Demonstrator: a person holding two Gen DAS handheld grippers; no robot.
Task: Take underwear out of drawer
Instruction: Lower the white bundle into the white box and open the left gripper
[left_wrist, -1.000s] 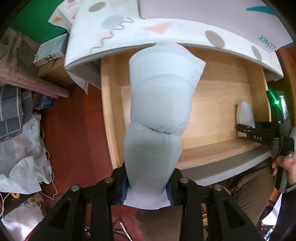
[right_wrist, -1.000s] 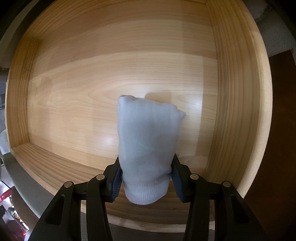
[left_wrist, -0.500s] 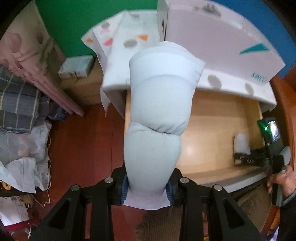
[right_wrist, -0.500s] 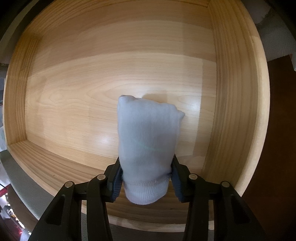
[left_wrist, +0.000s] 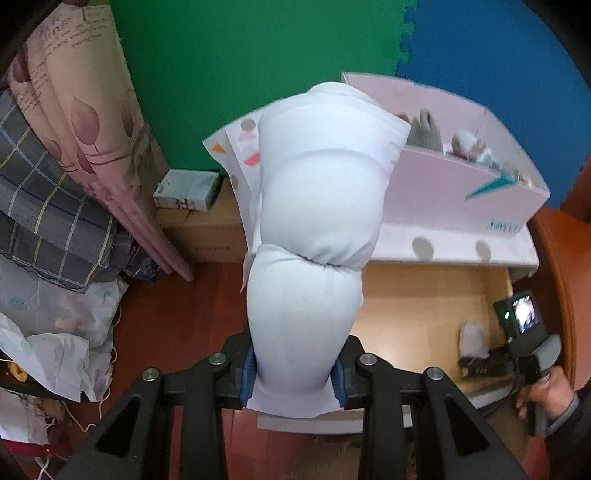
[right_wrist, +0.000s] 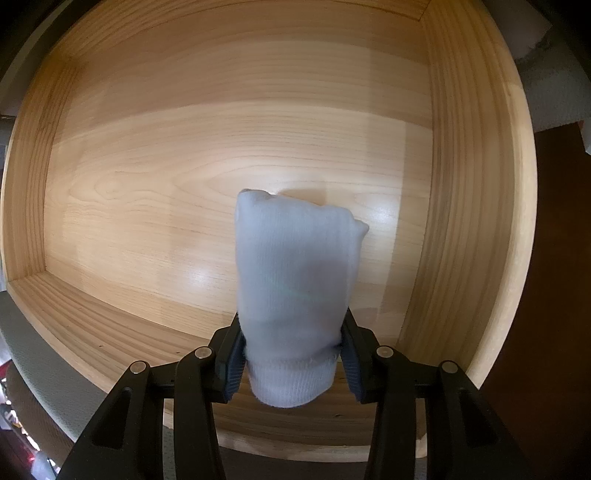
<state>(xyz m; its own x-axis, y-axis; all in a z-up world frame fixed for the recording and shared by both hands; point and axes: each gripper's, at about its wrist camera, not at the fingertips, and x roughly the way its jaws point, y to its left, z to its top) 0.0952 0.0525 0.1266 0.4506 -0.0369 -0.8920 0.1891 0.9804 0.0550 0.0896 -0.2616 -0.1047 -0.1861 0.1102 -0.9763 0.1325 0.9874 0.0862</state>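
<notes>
My left gripper (left_wrist: 295, 373) is shut on a pale grey rolled bundle of underwear (left_wrist: 314, 251), held up high above the open wooden drawer (left_wrist: 417, 314). My right gripper (right_wrist: 291, 354) is shut on a smaller white ribbed rolled bundle (right_wrist: 295, 280) and points down into the drawer (right_wrist: 184, 166), just over its bare floor near the right wall. In the left wrist view the right gripper (left_wrist: 476, 363) and its white bundle (left_wrist: 472, 339) show at the drawer's right end, gripped by a person's hand (left_wrist: 546, 391).
A pink-and-white organiser box (left_wrist: 461, 181) with small clothes in its compartments stands on top behind the drawer. To the left are a cardboard box (left_wrist: 207, 229), folded bedding (left_wrist: 55, 206) and crumpled cloth (left_wrist: 55, 332) on the red floor. A green and blue wall is behind.
My left gripper rose and tilted up with the grey bundle, so the drawer dropped lower in view and the wall and organiser box came in. The right gripper stayed still.
</notes>
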